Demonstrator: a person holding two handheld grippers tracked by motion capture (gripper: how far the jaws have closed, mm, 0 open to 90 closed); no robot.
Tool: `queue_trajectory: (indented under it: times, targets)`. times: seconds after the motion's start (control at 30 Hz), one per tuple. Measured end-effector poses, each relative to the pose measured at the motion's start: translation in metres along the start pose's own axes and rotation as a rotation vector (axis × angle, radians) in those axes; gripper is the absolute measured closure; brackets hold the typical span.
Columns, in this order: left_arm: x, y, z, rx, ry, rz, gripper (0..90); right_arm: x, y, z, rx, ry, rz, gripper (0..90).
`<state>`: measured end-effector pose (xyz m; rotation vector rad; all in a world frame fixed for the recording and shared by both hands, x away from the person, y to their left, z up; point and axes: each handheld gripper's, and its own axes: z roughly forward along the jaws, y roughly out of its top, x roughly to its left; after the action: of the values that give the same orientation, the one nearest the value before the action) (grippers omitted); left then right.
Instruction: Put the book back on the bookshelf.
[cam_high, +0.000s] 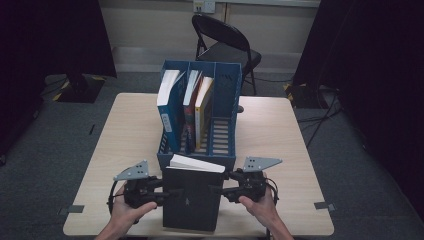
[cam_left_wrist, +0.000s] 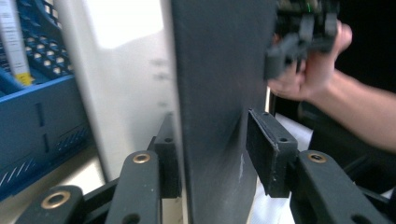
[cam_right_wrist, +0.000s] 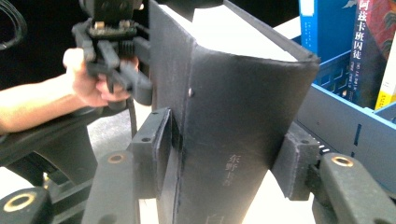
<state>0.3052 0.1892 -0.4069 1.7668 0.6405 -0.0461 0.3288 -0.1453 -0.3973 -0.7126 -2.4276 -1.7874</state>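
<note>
On the light wooden table (cam_high: 125, 130), blue three-slot file rack (cam_high: 226, 95) holds three upright books (cam_high: 170, 107) in its left and middle slots. Just in front, black hardcover book (cam_high: 192, 197) stands upright between both grippers. Right gripper (cam_right_wrist: 224, 163) clamps its spine end. Left gripper (cam_left_wrist: 212, 154) straddles the cover edge, one pad off, jaws parted.

A thick black book (cam_high: 192, 200) stands upright on its lower edge, just in front of the blue file rack (cam_high: 200, 157). Its dark cover faces the near side. Its white page block shows on top, tilted toward the rack.
</note>
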Motion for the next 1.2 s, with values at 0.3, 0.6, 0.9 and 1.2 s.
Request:
queue_trajectory:
  times: [0.3, 0.6, 0.9, 1.2]
  targets:
    - [0.017, 0.002, -0.028, -0.098, 0.125, -0.046, 40.0, 0.002, 0.002, 0.001, 0.011, -0.026, -0.009, 47.0]
    - [0.013, 0.001, -0.001, -0.031, 0.124, 0.031, 29.6, 0.016, 0.013, 0.002, 0.01, -0.065, -0.108, 49.4]
    - [0.005, 0.003, 0.007, -0.028, 0.141, 0.1, 28.8, 0.024, 0.01, -0.005, 0.019, -0.109, -0.171, 49.9]
    - [0.0, 0.002, 0.005, -0.017, 0.142, 0.112, 27.5, 0.032, 0.011, 0.02, 0.035, -0.105, -0.194, 48.2]
